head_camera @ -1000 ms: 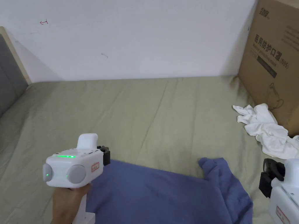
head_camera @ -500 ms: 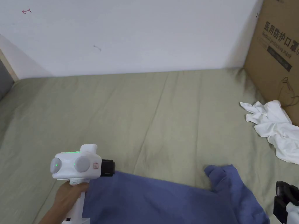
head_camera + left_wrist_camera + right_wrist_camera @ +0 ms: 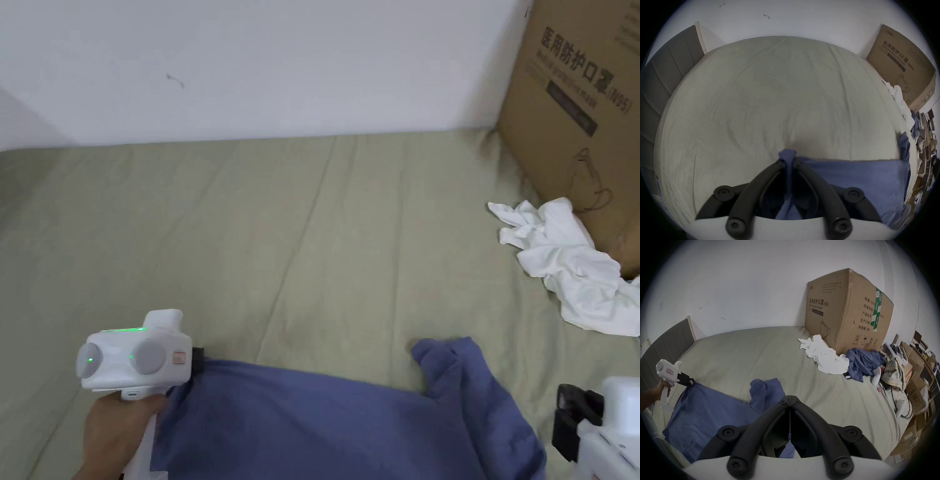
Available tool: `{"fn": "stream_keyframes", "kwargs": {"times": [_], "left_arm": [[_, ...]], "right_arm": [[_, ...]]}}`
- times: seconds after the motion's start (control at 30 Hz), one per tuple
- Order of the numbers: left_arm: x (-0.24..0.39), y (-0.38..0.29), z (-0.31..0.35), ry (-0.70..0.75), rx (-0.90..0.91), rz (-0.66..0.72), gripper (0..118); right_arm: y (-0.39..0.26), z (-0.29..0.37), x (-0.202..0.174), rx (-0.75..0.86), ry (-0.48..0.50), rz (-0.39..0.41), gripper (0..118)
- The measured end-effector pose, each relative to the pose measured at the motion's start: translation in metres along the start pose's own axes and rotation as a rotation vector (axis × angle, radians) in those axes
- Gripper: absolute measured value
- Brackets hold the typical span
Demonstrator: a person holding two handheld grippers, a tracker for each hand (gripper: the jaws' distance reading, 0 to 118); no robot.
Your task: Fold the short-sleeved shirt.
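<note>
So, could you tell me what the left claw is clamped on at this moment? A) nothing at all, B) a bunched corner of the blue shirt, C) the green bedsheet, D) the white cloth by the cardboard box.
B: in the left gripper view the left claw is closed with a bunched corner of the blue shirt squeezed between its jaws, and the rest of the shirt lies on the bedsheet.

Bed (image 3: 300, 237) (olive sheet, creased): blue shirt (image 3: 325, 425) near edge, white garment (image 3: 562, 269) beside cardboard box (image 3: 575, 112).
</note>
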State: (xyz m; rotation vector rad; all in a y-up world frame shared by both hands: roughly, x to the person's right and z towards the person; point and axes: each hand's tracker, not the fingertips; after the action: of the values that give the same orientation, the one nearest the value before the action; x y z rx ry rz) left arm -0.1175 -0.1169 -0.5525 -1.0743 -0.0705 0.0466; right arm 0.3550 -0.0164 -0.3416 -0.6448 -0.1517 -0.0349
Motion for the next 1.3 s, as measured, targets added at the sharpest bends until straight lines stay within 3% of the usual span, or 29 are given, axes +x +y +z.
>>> {"fn": "stream_keyframes", "kwargs": {"times": [0.1,0.17,0.2,0.23,0.27,0.33,0.37,0.5,0.6,0.7,0.73,0.93,1.3], "left_arm": [[-0.001,-0.005,0.022,-0.048,0.075,0.031,8],[-0.001,-0.01,0.042,-0.092,0.13,0.06,8],[0.0,-0.013,0.055,-0.117,0.149,0.071,8],[-0.001,-0.016,0.065,-0.133,0.164,0.076,8],[-0.001,-0.019,0.074,-0.142,0.178,0.075,8],[0.003,-0.025,0.096,-0.152,0.201,0.069,8],[0.004,-0.027,0.105,-0.158,0.215,0.062,8],[0.007,-0.033,0.131,-0.178,0.239,0.051,8],[0.007,-0.035,0.14,-0.174,0.25,0.04,8],[0.006,-0.04,0.144,-0.174,0.247,0.046,8],[-0.001,-0.039,0.136,-0.175,0.246,0.05,8],[-0.009,-0.051,0.143,-0.169,0.256,0.067,8],[-0.029,-0.058,0.198,-0.145,0.358,0.116,8]], "right_arm": [[0.0,-0.021,0.007,-0.083,0.024,-0.043,6],[0.0,-0.039,0.01,-0.135,0.036,-0.052,21],[0.0,-0.051,0.01,-0.174,0.024,-0.044,36],[-0.002,-0.06,0.011,-0.194,0.02,-0.038,68],[-0.004,-0.072,0.012,-0.233,0.026,-0.043,89],[-0.01,-0.088,0.01,-0.254,0.023,-0.04,112],[-0.015,-0.096,0.009,-0.269,0.022,-0.03,113],[-0.035,-0.116,0.001,-0.381,-0.006,0.065,110],[-0.046,-0.124,-0.006,-0.419,-0.034,0.096,71],[-0.053,-0.118,-0.008,-0.42,-0.008,0.059,35],[-0.052,-0.114,-0.009,-0.413,-0.008,0.054,11],[-0.037,-0.082,-0.006,-0.323,0.004,0.067,6],[0.051,0.022,0.0,0.06,0.097,0.026,6]]}}
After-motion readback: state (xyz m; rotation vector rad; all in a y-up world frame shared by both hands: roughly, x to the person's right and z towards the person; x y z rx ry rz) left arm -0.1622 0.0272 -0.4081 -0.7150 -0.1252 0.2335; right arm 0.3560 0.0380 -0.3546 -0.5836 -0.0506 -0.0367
